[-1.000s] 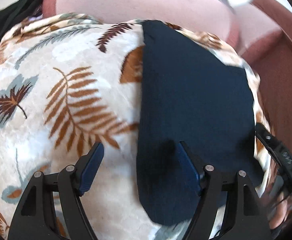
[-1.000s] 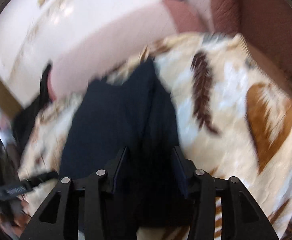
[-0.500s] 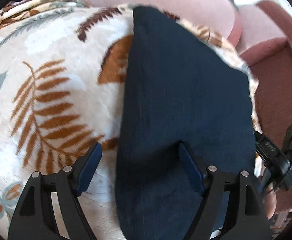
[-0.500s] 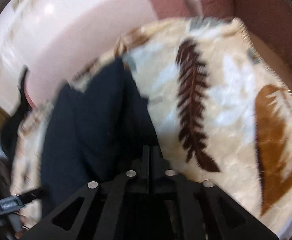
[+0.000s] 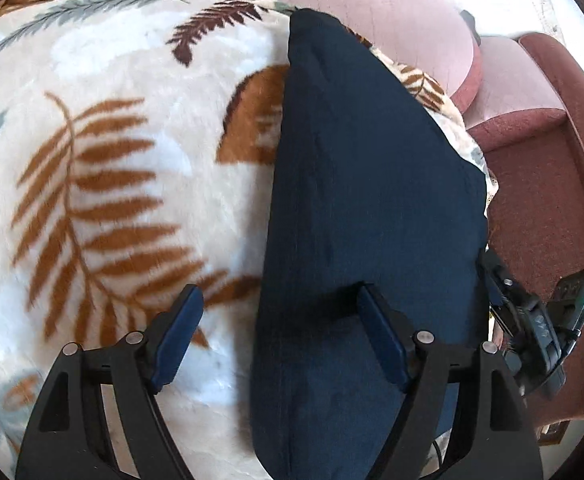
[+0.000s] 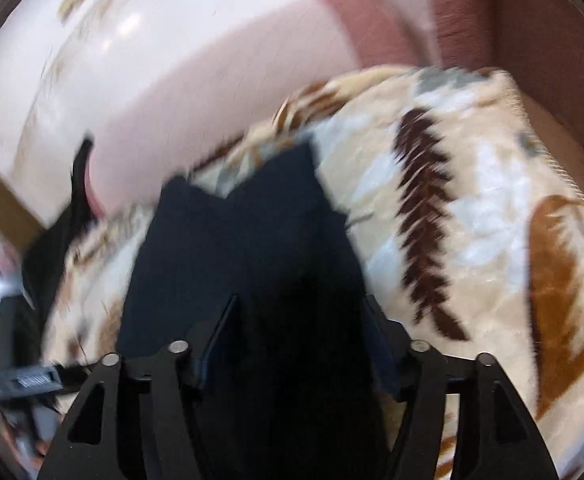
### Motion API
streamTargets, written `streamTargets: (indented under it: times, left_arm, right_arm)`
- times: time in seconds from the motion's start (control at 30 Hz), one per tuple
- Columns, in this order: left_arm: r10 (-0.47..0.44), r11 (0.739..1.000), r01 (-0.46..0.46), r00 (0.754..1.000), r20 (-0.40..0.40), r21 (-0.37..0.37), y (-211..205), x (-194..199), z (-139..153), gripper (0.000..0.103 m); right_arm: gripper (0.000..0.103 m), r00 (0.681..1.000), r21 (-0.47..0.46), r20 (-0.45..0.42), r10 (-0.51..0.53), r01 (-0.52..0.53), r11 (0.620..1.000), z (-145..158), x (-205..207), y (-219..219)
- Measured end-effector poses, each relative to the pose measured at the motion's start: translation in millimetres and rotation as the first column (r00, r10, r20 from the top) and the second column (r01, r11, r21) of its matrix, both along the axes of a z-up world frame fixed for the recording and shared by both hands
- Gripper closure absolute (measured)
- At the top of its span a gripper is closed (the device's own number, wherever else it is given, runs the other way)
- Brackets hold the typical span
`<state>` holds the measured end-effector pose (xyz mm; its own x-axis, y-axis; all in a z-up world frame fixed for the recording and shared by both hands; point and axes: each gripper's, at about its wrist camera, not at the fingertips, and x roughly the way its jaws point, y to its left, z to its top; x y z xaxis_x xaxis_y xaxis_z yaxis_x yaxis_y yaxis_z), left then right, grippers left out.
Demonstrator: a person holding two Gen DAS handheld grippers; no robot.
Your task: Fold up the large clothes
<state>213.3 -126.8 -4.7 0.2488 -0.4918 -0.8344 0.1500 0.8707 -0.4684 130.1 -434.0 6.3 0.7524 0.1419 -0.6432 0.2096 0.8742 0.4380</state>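
Plush cream blanket [image 5: 103, 184] with rust-brown, dark brown and grey-green fern leaves spread over sofa seat. Pale pink back cushion [image 5: 352, 4] behind blanket, edged in darker rose. Reddish-brown sofa armrest [image 5: 548, 216] beside blanket's fringed edge. Black fabric [image 6: 51, 248] at far end of blanket, blurred. White wall beyond.

Garment [image 5: 372, 184] lay on blanket [image 5: 103, 168], blanket on sofa [image 5: 540, 216].
Left gripper [image 5: 277, 334] sat over the garment's left edge: one finger above blanket, the other above garment. Right gripper [image 6: 302, 338] stood over the garment [image 6: 243, 248], blanket [image 6: 472, 216] to its right, sofa backrest [image 6: 179, 80] behind.
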Motion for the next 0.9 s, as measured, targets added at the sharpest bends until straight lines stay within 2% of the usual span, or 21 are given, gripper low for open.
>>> streamTargets:
  times: [0.03, 0.1, 0.17, 0.2, 0.27, 0.3, 0.33, 0.4, 0.53, 0.57, 0.63, 0.67, 0.7, 0.73, 0.8, 0.9]
  left_arm:
    - [-0.011, 1.0, 0.01, 1.0, -0.014, -0.026, 0, 3, -2, 0.024]
    - [-0.036, 0.997, 0.033, 0.999, -0.04, -0.076, -5, 10, -8, 0.024]
    - [-0.048, 0.994, 0.041, 0.997, -0.068, -0.104, -10, 12, -16, 0.022]
    - [-0.047, 0.993, 0.04, 0.997, -0.063, -0.113, -12, 11, -16, 0.019]
    - [-0.052, 0.991, 0.046, 0.997, -0.05, -0.126, -17, 10, -15, 0.019]
    - [-0.058, 0.989, 0.05, 0.997, -0.052, -0.137, -20, 11, -15, 0.019]
    - [-0.063, 0.987, 0.053, 0.996, -0.058, -0.149, -24, 11, -16, 0.019]
    - [-0.069, 0.989, 0.061, 0.996, -0.059, -0.138, -31, 10, -16, 0.018]
    - [-0.052, 0.995, 0.049, 0.998, -0.03, -0.083, -38, 5, -12, 0.017]
    - [-0.045, 0.996, 0.043, 0.999, -0.019, -0.075, -42, 5, -10, 0.017]
    - [-0.04, 0.998, 0.04, 0.999, 0.012, -0.041, -47, 1, -6, 0.021]
    - [-0.043, 0.999, 0.043, 0.999, 0.033, -0.016, -48, -2, -3, 0.028]
    - [-0.049, 0.999, 0.049, 0.997, 0.055, 0.012, -51, -5, 0, 0.035]
    - [-0.059, 0.998, 0.056, 0.995, 0.081, 0.038, -54, -7, 3, 0.039]
    - [-0.075, 0.995, 0.065, 0.989, 0.13, 0.082, -57, -12, 10, 0.057]
    - [-0.1, 0.99, 0.079, 0.977, 0.187, 0.114, -55, -19, 23, 0.078]
  right_arm:
    - [0.021, 1.0, 0.02, -0.015, 0.015, -0.015, 1.0, -3, 3, -4]
    - [0.02, 0.995, 0.045, -0.079, 0.062, -0.058, 0.997, -15, 14, -6]
    - [0.02, 0.992, 0.087, -0.087, 0.092, -0.085, 0.993, -22, 10, -6]
    - [0.02, 0.991, 0.14, -0.076, 0.111, -0.1, 0.985, -27, 11, -9]
    - [0.019, 0.985, 0.31, -0.037, 0.17, -0.151, 0.939, -37, 13, -13]
    - [0.02, 0.98, 0.364, -0.024, 0.198, -0.176, 0.915, -43, 15, -12]
    - [0.019, 0.975, 0.38, -0.021, 0.219, -0.195, 0.904, -47, 17, -9]
    - [0.017, 0.972, 0.336, -0.019, 0.234, -0.214, 0.917, -47, 22, -3]
    - [0.015, 0.974, 0.312, -0.023, 0.226, -0.208, 0.927, -46, 33, 2]
    - [0.018, 0.976, 0.297, -0.03, 0.217, -0.199, 0.934, -46, 33, 4]
    - [0.031, 0.974, 0.239, -0.032, 0.225, -0.211, 0.948, -42, 36, 13]
    - [0.045, 0.97, 0.198, -0.032, 0.241, -0.23, 0.953, -38, 37, 19]
    - [0.053, 0.969, 0.168, -0.03, 0.246, -0.237, 0.957, -33, 36, 22]
    - [0.058, 0.968, 0.136, -0.026, 0.249, -0.244, 0.96, -29, 34, 27]
    - [0.067, 0.97, 0.078, -0.02, 0.244, -0.242, 0.967, -21, 33, 34]
    - [0.072, 0.975, 0.027, -0.008, 0.223, -0.223, 0.975, -11, 30, 42]
